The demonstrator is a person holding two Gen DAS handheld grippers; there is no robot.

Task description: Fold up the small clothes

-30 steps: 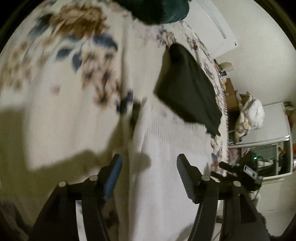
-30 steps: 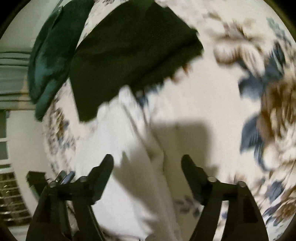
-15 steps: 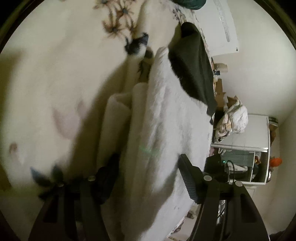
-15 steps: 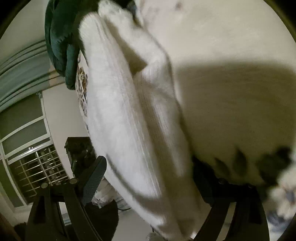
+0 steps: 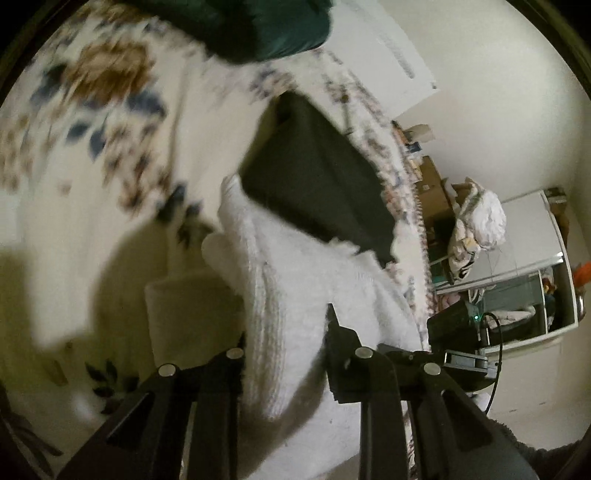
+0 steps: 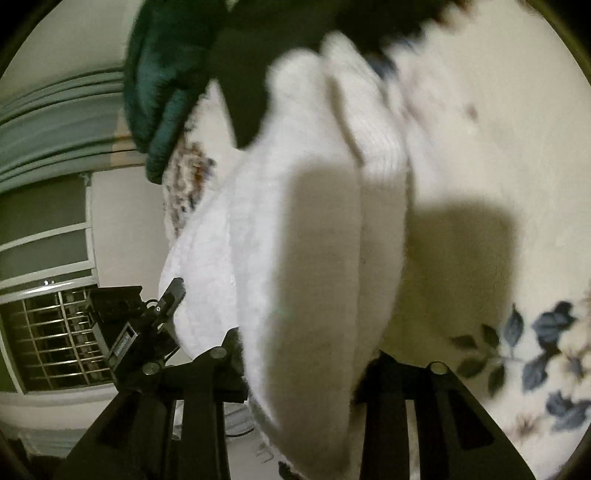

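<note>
White knitted garment, bunched and lifted off the flowered bedspread, runs between both grippers. Left gripper: jaws drawn in on a thick fold of the white garment, cloth filling the gap and spilling over both fingers. Right gripper: jaws likewise closed on the white garment, whose folds bulge toward the lens and throw a shadow on the bedspread. Dark folded cloth lies flat on the bedspread, its near edge touching the garment's far end. Green garment sits heaped at the far edge of the bedspread; the right wrist view shows it just beside the dark cloth. Both views are motion-blurred.
</note>
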